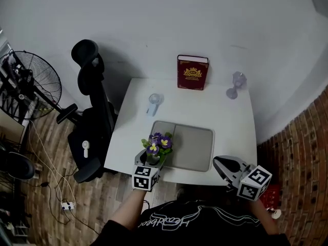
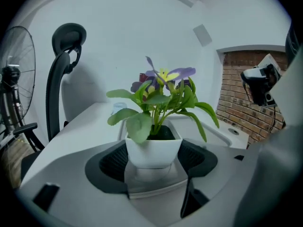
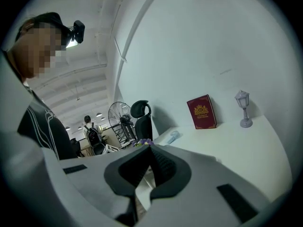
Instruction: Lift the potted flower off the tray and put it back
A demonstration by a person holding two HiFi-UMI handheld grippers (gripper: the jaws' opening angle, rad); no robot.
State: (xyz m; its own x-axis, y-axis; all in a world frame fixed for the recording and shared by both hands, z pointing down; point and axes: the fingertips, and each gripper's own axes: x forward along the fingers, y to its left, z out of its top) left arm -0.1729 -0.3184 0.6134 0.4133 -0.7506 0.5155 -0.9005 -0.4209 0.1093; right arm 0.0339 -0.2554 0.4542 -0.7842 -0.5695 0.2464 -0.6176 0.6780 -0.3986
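Observation:
The potted flower [image 1: 158,145], purple and yellow blooms in a small white square pot [image 2: 154,150], sits between the jaws of my left gripper [image 1: 153,160]. The jaws are shut on the pot's two sides. It is at the front left corner of the grey tray [image 1: 192,146], near the table's front edge; I cannot tell whether it touches anything below. In the left gripper view the tray [image 2: 221,130] lies behind and to the right of the pot. My right gripper [image 1: 222,163] hangs off the table's front right, its jaws shut on nothing [image 3: 149,151].
On the white table [image 1: 233,122] a red book [image 1: 192,72] stands against the back wall, with a small lilac lamp [image 1: 236,84] to its right. A pale blue hand fan [image 1: 154,103] lies behind the tray. A black office chair [image 1: 92,111] and floor fan [image 1: 31,86] stand at left.

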